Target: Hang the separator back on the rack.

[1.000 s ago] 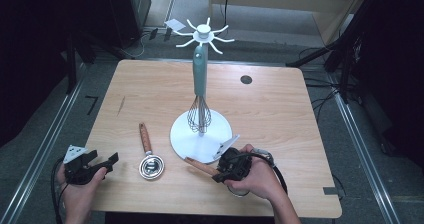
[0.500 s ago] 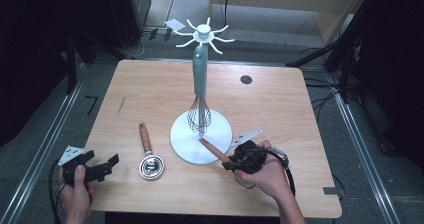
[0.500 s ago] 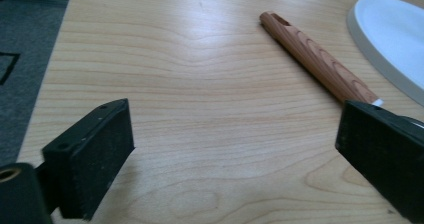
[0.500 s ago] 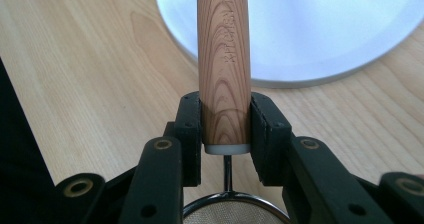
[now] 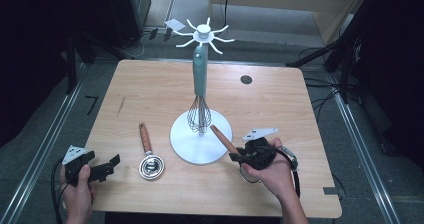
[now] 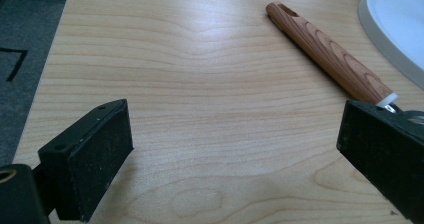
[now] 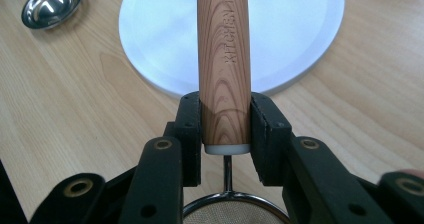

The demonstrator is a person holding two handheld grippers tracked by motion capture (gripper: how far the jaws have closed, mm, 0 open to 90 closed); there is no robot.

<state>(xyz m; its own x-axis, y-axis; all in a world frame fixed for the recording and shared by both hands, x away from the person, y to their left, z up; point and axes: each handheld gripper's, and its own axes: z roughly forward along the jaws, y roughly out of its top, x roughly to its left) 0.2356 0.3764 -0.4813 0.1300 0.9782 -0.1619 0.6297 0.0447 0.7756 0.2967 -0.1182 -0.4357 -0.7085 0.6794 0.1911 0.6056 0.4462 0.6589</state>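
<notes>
Strainer [image 7: 223, 59], stand base [image 7: 300, 44] ahead, measuring spoon [image 5: 148, 156] aside

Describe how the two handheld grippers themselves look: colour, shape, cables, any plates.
Both are black. The left gripper has two blocky rectangular fingers with dusty flat pads, a grey three-cornered plate on top and a black cable trailing behind. The right gripper has the same grey plate, a looping black cable, and jointed black links with brass-coloured rivets behind its fingers. No sleeves show.
</notes>
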